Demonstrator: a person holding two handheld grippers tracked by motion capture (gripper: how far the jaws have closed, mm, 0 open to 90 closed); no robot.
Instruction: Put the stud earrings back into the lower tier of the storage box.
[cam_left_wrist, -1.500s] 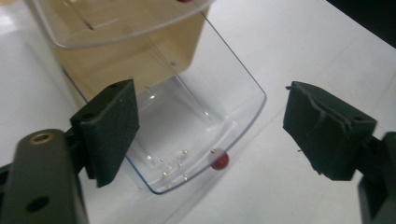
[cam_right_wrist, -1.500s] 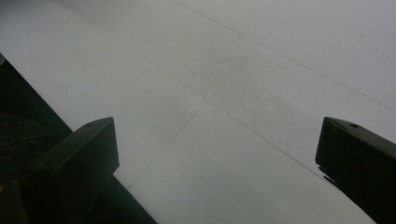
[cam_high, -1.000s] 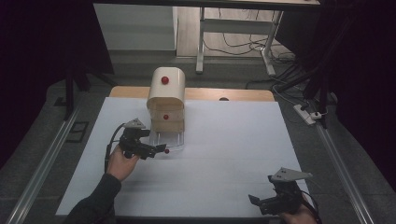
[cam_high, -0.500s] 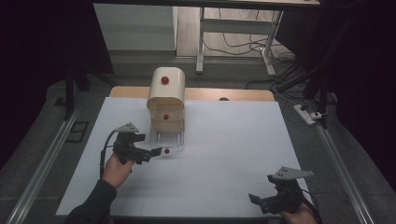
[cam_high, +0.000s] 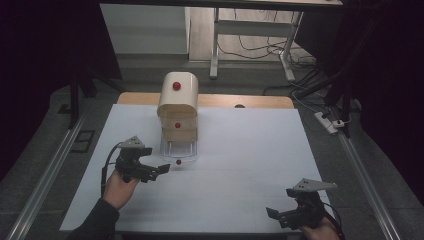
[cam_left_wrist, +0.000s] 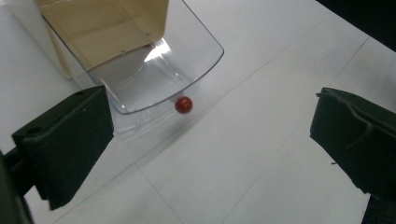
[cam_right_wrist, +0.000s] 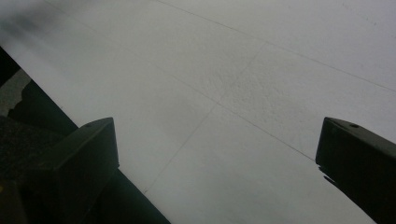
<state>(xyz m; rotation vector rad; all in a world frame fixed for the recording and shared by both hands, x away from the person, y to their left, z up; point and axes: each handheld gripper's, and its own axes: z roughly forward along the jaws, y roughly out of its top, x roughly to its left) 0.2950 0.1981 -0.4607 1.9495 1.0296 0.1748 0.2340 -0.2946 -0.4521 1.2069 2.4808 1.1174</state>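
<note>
In the high view, a wooden box (cam_high: 178, 107) with a rounded top is standing toward the far side of the white table (cam_high: 240, 165), and a clear drawer (cam_high: 178, 149) is projecting from its base toward the person. One red knob (cam_high: 176, 85) is sitting on the rounded top of the box, a second red knob (cam_high: 177, 125) on its front face, and a third red knob (cam_high: 178, 162) on the near edge of the drawer. The left gripper (cam_high: 161, 169) is hovering just left of the drawer front and pointing at the drawer knob, close to it but apart from it. The right gripper (cam_high: 272, 214) is sitting well away from the box, at the near right corner of the table, with nothing near its jaws. In the left gripper view, the left gripper (cam_left_wrist: 210, 135) is holding its jaws spread wide and gripping nothing; the drawer (cam_left_wrist: 154, 65), pulled out of the wooden box (cam_left_wrist: 102, 28), is lying beyond the jaws, and its red knob (cam_left_wrist: 183, 104) is showing between them, nearer the left jaw and touching neither. In the right gripper view, the right gripper (cam_right_wrist: 217, 163) is also holding its jaws wide apart and empty over the bare table (cam_right_wrist: 233, 84), near its edge.
</note>
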